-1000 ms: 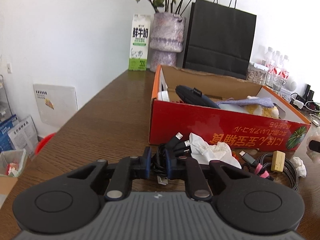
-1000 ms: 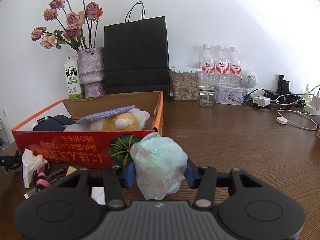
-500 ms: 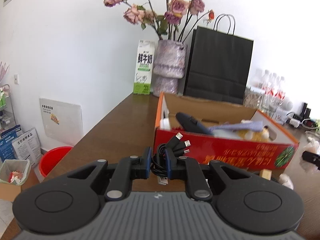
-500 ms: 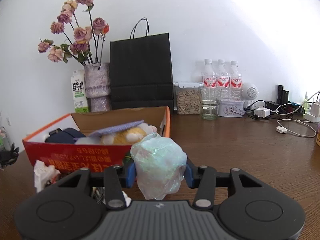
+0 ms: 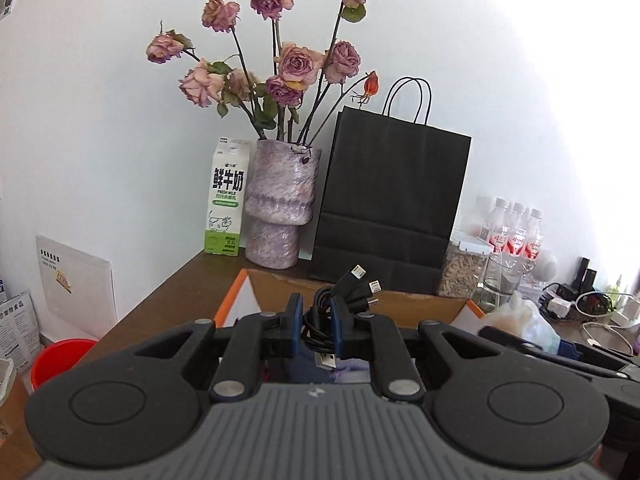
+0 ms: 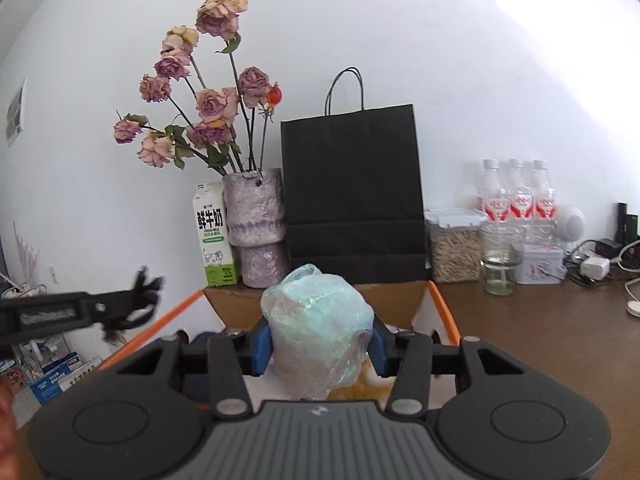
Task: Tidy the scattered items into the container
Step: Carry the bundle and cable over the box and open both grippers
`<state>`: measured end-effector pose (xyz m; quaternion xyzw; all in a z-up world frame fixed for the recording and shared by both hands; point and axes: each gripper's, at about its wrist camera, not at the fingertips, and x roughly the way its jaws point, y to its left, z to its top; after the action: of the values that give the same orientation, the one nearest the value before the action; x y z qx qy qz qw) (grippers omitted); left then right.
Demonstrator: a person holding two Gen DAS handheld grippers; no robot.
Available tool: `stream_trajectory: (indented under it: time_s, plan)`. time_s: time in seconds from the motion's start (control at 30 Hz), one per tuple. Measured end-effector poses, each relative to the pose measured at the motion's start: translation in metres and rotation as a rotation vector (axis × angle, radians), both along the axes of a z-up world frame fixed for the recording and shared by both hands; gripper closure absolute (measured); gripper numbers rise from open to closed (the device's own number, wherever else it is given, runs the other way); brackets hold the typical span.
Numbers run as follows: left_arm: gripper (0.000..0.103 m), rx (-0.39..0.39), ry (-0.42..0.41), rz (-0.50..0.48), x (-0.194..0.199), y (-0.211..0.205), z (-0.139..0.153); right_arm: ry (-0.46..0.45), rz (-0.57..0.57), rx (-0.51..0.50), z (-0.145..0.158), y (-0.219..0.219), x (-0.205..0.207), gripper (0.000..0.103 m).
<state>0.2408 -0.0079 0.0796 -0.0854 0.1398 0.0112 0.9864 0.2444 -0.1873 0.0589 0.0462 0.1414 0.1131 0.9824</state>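
Observation:
My left gripper [image 5: 316, 326] is shut on a coiled black cable bundle [image 5: 320, 320] whose plugs fan out up and to the right. It hangs over the orange cardboard box [image 5: 232, 300]. My right gripper [image 6: 318, 344] is shut on a crumpled iridescent plastic bag [image 6: 316, 332], also above the box [image 6: 440, 304]. A dark pouch [image 6: 200, 338] and a yellow plush toy [image 6: 360, 388] lie inside the box. The left gripper with the cable shows at the left of the right wrist view [image 6: 132, 308]; the right gripper and bag show at the right of the left wrist view [image 5: 528, 320].
Behind the box stand a milk carton [image 5: 226, 200], a purple vase of dried roses [image 5: 280, 208] and a black paper bag [image 5: 388, 208]. To the right are a seed jar [image 6: 454, 246], a glass [image 6: 500, 258], water bottles [image 6: 516, 196] and chargers with cables [image 6: 596, 264]. A red bucket [image 5: 60, 360] sits on the floor at the left.
Both grippers rose and moved forward from the table in front of the box to above its opening, carrying the cable bundle and the plastic bag. The two grippers came closer together.

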Motion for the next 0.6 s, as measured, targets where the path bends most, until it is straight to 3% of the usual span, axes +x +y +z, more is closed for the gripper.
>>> stream_trajectory:
  time_s: [0.13,0.23,0.6]
  plan:
    - [0.088,-0.030,0.021,0.047,0.034,-0.002,-0.012,-0.004,-0.007,0.001,0.003,0.015,0.030,0.057]
    - [0.088,0.009,0.048,0.044,0.046,-0.003,-0.030,0.012,-0.001,0.027,-0.010,0.020,0.045,0.057]
    - [0.088,0.027,0.052,0.048,0.044,-0.001,-0.038,0.046,0.009,-0.008,-0.027,0.022,0.050,0.057]
